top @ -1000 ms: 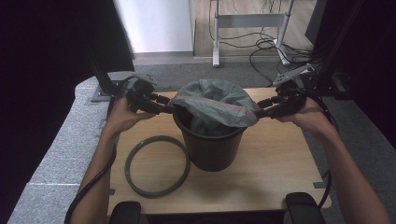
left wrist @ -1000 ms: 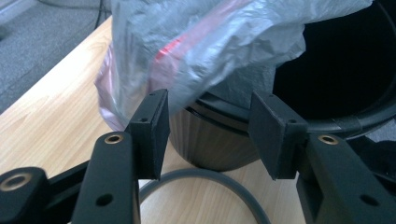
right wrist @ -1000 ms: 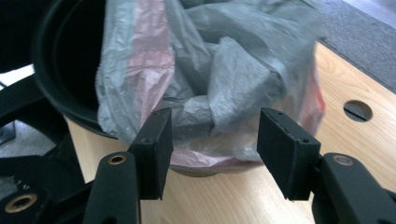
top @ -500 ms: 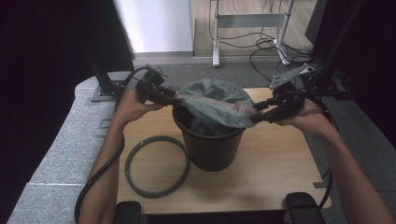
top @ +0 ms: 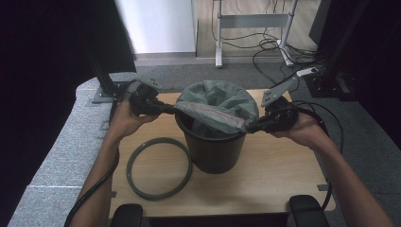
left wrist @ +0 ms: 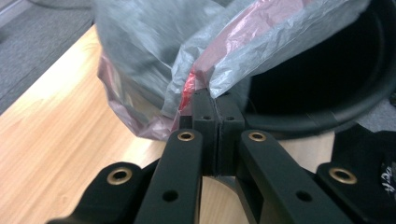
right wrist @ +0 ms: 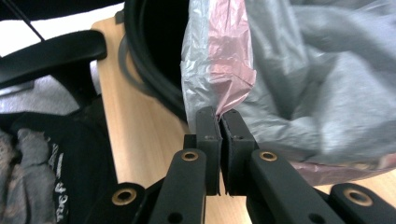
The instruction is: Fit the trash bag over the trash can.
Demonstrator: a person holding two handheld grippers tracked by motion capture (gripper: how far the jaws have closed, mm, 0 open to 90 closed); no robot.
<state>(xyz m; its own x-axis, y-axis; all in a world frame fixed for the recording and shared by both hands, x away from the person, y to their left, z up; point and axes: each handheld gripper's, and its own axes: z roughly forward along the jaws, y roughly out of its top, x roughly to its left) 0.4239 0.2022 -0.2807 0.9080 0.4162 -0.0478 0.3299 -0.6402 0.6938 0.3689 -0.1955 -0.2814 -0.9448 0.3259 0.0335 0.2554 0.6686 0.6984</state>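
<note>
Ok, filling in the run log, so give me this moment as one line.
left gripper: shut on bag rim | right gripper: shut on bag rim | bag: stretched over bin | ring: on table

Dim high view, dark at both sides; gripper views brighter, the bag (left wrist: 243,42) blurred beyond the fingers.

Light wooden rectangular surface (top: 265,175), bare grain at the near right. Grey plastic ring (top: 159,168) lying flat on it at the near left, just beside the bin's foot. Two black rounded pads (top: 308,211) at the surface's near edge, left and right. Grey carpet floor (top: 66,142) around. White wall panel (top: 156,26) at back. Grey metal stand frame (top: 255,23) behind, black cables (top: 279,49) tangled on the floor by it.
</note>
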